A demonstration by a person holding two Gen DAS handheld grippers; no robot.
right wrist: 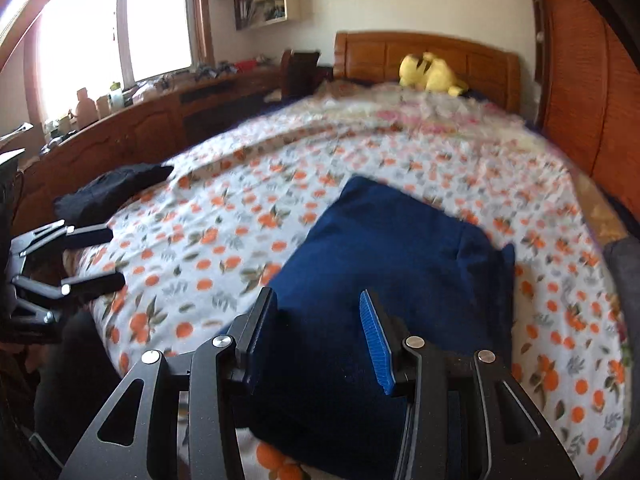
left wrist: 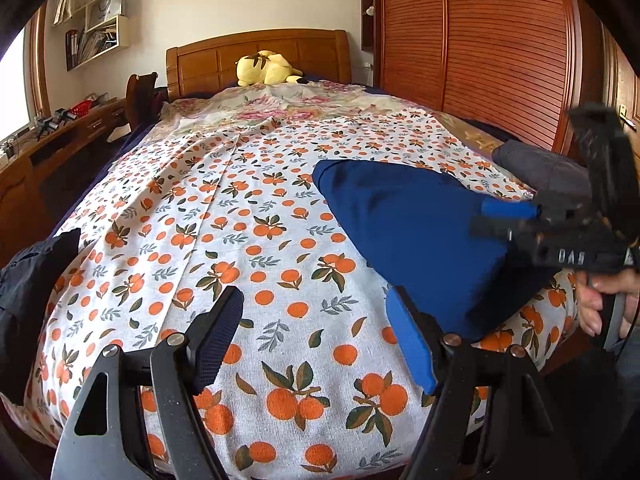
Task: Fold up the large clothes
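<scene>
**Item: blue garment, folded, at the release stage**

A folded blue garment [right wrist: 384,256] was recorded lying on the orange-print bedspread [left wrist: 248,240], toward the foot of the bed and on its right-hand side. The right gripper [right wrist: 320,340] was found with its jaws parted to a middling gap, the garment's near edge lying between them but not pinched. The left gripper [left wrist: 312,340] was held wide over bare bedspread, nothing between its jaws.

Step judged in hand: the fold was taken as finished and the garment as just set down. The next move was judged to call for the right gripper to be drawn clear without dragging the cloth, and for another piece to be fetched.

Differences between views: a dark garment [right wrist: 108,196] at the bed's left edge was shown whole only by the right wrist view. A grey item [left wrist: 536,168] beyond the blue one, and a hand [left wrist: 600,304] under the right tool, were shown properly only by the left wrist view.
</scene>
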